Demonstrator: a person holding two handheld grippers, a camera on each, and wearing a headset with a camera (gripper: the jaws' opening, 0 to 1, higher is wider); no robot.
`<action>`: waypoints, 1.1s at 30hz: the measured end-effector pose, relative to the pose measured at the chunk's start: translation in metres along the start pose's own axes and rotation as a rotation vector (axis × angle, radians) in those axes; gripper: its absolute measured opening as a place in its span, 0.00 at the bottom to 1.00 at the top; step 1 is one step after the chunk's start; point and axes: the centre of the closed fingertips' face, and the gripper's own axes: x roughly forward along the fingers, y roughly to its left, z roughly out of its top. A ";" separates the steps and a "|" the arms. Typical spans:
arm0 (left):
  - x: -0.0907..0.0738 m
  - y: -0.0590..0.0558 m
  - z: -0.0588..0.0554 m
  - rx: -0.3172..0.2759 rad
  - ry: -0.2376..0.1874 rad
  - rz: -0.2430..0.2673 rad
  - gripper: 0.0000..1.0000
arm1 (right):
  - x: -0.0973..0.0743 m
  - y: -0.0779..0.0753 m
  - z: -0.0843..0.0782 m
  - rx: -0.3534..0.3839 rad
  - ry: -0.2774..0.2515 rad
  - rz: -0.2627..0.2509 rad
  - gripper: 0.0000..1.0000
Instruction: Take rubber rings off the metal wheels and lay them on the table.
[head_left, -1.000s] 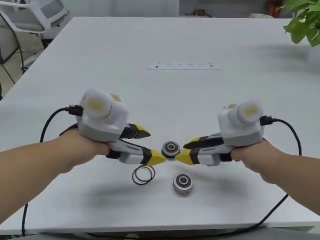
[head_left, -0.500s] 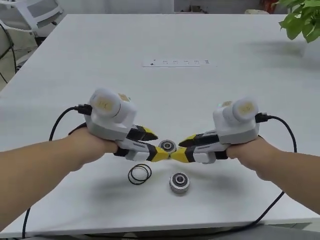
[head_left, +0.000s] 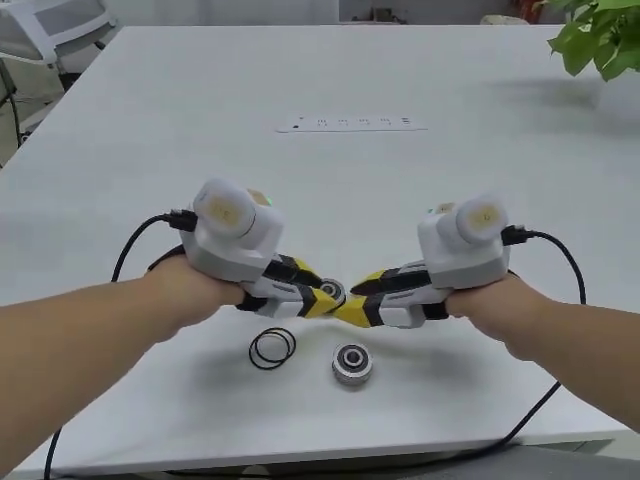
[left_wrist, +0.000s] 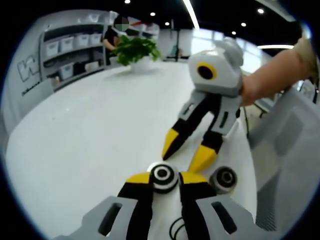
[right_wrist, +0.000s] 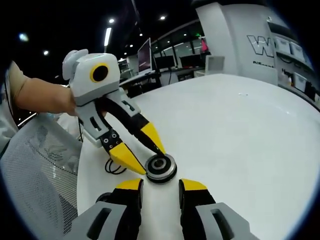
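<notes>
A small metal wheel (head_left: 331, 293) with a dark rubber ring on its rim is held just above the white table (head_left: 330, 180). My left gripper (head_left: 322, 297) is shut on this wheel (left_wrist: 162, 175), one yellow-tipped jaw on each side. My right gripper (head_left: 357, 299) faces it from the right, open, its tips just short of the wheel (right_wrist: 160, 168). Two black rubber rings (head_left: 271, 348) lie overlapping on the table below the left gripper. A second wheel (head_left: 352, 363) lies flat on the table beside them.
A white strip with small dark marks (head_left: 345, 125) lies across the middle of the table. A green plant (head_left: 595, 40) stands at the far right corner. Black cables (head_left: 560, 270) trail from both grippers. The table's near edge (head_left: 330, 455) runs just below the second wheel.
The two grippers have drawn closer together around the held wheel, the right tips nearly touching it. The rings and the second wheel have stayed in place on the table.
</notes>
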 end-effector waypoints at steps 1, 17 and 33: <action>0.000 0.002 0.000 0.008 0.002 0.010 0.19 | 0.000 0.000 0.000 -0.001 -0.001 0.000 0.26; 0.002 0.004 0.000 0.021 0.002 0.075 0.14 | 0.010 0.002 0.007 -0.045 -0.003 -0.018 0.25; 0.003 0.005 -0.001 0.013 -0.002 0.091 0.13 | 0.006 0.001 0.001 -0.090 0.031 -0.037 0.17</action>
